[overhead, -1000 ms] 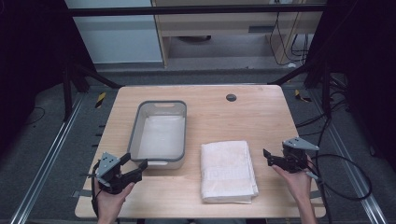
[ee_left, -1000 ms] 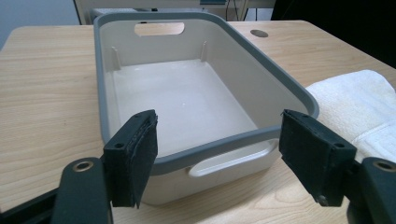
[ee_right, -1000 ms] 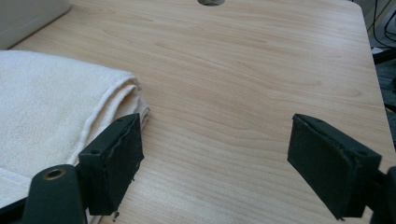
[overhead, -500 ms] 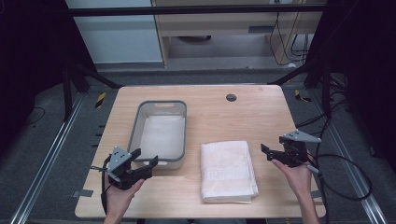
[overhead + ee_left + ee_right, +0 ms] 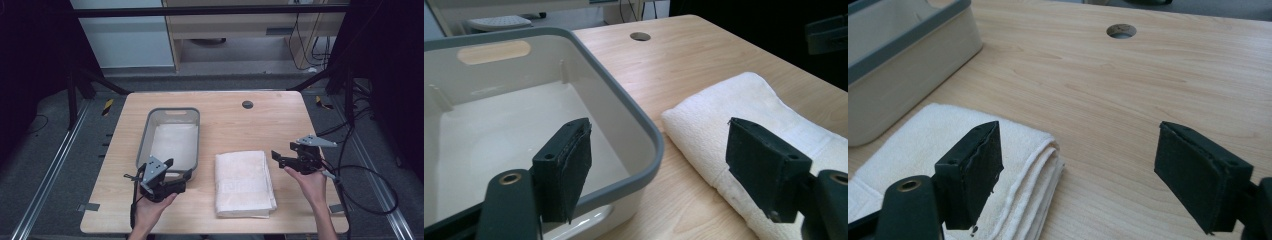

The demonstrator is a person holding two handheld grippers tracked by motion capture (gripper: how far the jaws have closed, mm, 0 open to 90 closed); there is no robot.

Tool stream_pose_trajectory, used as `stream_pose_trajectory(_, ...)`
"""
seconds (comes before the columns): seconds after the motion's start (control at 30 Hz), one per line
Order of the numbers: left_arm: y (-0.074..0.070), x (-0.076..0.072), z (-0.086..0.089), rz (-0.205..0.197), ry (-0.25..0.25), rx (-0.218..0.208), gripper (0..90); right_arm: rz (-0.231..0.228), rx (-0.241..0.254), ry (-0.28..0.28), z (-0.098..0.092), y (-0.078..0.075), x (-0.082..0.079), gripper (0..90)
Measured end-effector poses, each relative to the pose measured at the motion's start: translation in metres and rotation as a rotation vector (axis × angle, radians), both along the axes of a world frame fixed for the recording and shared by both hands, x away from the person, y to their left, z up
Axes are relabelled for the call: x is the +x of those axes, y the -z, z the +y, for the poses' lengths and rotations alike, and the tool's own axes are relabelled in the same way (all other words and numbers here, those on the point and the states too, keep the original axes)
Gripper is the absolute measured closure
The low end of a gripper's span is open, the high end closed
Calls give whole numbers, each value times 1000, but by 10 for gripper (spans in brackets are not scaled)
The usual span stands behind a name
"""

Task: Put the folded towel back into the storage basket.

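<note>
Approaching a folded white towel (image 5: 244,183) from both sides, two hand-held grippers hover over a pale wooden counter (image 5: 235,125). A grey-rimmed white tub (image 5: 170,137) sits just left of the towel, seemingly empty. The left gripper (image 5: 176,179) is at the tub's near corner, fingers spread; the right gripper (image 5: 280,159) is by the towel's far right corner, fingers also spread and empty. Likely next: lowering each onto a towel edge and pinching it. No readable labels or writing anywhere.
</note>
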State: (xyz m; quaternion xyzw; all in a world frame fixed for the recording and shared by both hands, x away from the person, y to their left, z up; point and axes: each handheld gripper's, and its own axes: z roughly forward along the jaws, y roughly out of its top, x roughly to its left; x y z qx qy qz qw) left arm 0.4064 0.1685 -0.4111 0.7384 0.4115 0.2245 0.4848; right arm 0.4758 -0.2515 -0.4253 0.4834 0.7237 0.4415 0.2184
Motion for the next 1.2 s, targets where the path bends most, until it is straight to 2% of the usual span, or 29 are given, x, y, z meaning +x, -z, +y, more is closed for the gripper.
stream_pose_trajectory(0.3, 7, -7, -17, 13, 57, 18, 264, 13, 2, -7, -2, 6, -2, 197)
stream_pose_trajectory(0.5, 10, -9, -26, 25, 74, 17, 271, 15, 12, -14, 0, 8, -2, 204)
stream_pose_trajectory(0.77, 22, -12, -42, 61, 116, 55, 281, 39, -18, -40, 7, 14, -1, 238)
stream_pose_trajectory(0.97, 29, -14, -51, 80, 134, 71, 285, 50, -38, -31, 10, 17, 0, 242)
stream_pose_trajectory(1.2, 37, -14, -61, 109, 152, 83, 285, 55, -54, -46, 15, 23, 1, 225)
